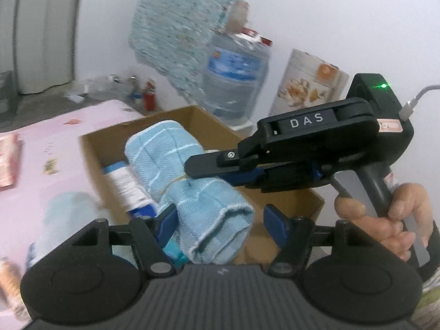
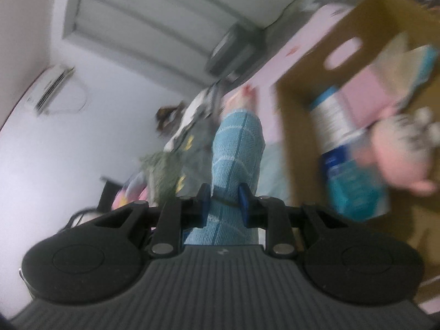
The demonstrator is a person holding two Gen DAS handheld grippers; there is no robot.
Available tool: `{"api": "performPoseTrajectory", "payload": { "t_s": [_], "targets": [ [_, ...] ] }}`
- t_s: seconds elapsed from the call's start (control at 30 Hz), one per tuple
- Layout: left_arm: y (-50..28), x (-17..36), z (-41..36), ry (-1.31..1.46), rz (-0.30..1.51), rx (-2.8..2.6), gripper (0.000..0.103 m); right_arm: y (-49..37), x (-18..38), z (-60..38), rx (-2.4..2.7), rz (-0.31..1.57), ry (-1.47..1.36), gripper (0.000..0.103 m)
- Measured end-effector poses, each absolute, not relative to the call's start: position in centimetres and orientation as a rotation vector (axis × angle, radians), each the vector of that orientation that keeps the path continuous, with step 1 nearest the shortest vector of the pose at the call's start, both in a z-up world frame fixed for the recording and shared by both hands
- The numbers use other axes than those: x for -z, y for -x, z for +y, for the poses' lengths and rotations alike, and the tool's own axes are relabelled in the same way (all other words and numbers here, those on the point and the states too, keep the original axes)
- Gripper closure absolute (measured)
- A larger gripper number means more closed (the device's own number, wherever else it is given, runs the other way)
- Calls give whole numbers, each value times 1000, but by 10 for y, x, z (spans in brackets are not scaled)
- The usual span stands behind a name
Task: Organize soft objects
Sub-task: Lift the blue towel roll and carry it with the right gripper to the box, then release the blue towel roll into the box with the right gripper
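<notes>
While my right gripper clamps down on the rolled blue towel, its blue pads pinch the roll tight at a narrow waist. From the left wrist view that same gripper comes in from the right, a hand on its handle, biting the towel at its middle above the open cardboard box. My left gripper stands fairly wide, and the near end of the towel lies between its fingers, though I see no clear press on the cloth (there's a gap on the right side). Inside the box lies a white-and-blue package. The box sits on a pink patterned surface. Both views are blurred.
</notes>
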State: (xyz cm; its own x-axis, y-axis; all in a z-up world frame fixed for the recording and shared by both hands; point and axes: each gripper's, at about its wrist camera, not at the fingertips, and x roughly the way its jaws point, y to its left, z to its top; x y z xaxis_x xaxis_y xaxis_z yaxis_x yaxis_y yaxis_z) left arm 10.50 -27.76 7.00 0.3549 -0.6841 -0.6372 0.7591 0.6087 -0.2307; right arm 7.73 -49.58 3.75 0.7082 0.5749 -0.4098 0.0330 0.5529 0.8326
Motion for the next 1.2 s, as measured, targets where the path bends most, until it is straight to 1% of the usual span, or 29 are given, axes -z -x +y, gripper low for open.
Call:
{"api": "performPoseTrajectory", "payload": {
  "t_s": [0.13,0.27,0.5,0.67,0.83,1.0,1.2],
  "targets": [
    [-119,-55,-294,-91,809,949,35,-78,-23,-541,-237,766,-923,83],
    [-125,-48,-291,-102,810,923,35,-87,-11,-571,-126,825,-835,83],
    [-135,-45,-281,-105,813,864,35,-123,13,-588,17,919,-593,84],
    [-142,-42,-273,-89,816,842,35,-149,29,-580,116,953,-421,84],
    [-142,-40,-260,-106,799,805,35,-148,25,-577,143,927,-389,82],
    [-140,-40,-240,-114,784,765,28,-145,18,-575,143,909,-423,82],
    [-138,-38,-208,-98,781,691,25,-162,14,-567,64,874,-501,82]
  ]
}}
